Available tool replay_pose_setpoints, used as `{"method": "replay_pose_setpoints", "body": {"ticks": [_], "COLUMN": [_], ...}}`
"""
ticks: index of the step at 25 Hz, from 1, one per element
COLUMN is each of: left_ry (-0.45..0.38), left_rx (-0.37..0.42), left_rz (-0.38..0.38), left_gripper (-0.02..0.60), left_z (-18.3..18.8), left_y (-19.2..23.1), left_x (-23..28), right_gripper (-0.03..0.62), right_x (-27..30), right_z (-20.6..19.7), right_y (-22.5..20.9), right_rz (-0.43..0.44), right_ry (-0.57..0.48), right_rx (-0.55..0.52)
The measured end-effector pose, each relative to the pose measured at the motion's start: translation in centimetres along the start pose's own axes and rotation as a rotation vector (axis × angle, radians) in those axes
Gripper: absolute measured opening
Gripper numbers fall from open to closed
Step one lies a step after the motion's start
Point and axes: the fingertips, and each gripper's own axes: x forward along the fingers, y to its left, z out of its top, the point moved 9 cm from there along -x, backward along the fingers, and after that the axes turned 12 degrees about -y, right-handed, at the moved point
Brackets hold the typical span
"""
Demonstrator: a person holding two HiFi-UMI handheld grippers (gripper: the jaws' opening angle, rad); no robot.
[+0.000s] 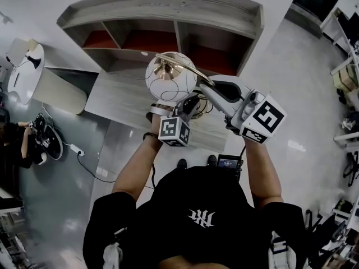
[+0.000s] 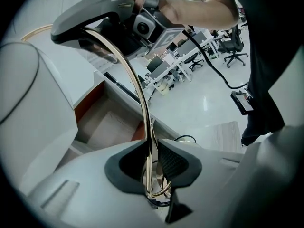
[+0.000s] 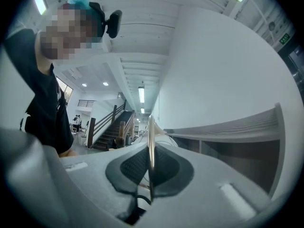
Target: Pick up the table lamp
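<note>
Both biting: left gripper (image 2: pixel 151 165) and right gripper (image 3: pixel 151 167) clamped on the brass hoop (image 2: pixel 136 80) of the table lamp (image 1: pixel 168 78), which looks clear of the desk (image 1: pixel 115 97), pickup nearly done

The lamp (image 1: pixel 170 77) hangs above the table (image 1: pixel 115 97), in front of the shelf (image 1: pixel 168 15). Its frame sits clamped between the jaws of 2 grippers: the left gripper (image 1: pixel 187 108) below it, the right gripper (image 1: pixel 202 88) at its right. A power strip (image 1: pixel 77 149) lies on the floor (image 1: pixel 73 195), left of the table.
</note>
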Motion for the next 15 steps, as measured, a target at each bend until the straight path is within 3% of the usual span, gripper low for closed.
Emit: {"method": "replay_pose_setpoints", "body": {"ticks": [15], "left_ry": [0.016], "left_rx": [0.017], "left_rz": [-0.024], "left_gripper": [0.073], "left_z": [1.4], "left_y": [0.4], "left_x": [-1.1], "right_gripper": [0.009], "right_x": [0.1], "right_z": [1.1], "right_y": [0.1], "right_rz": [0.006], "right_ry": [-0.017], "right_rx": [0.035]}}
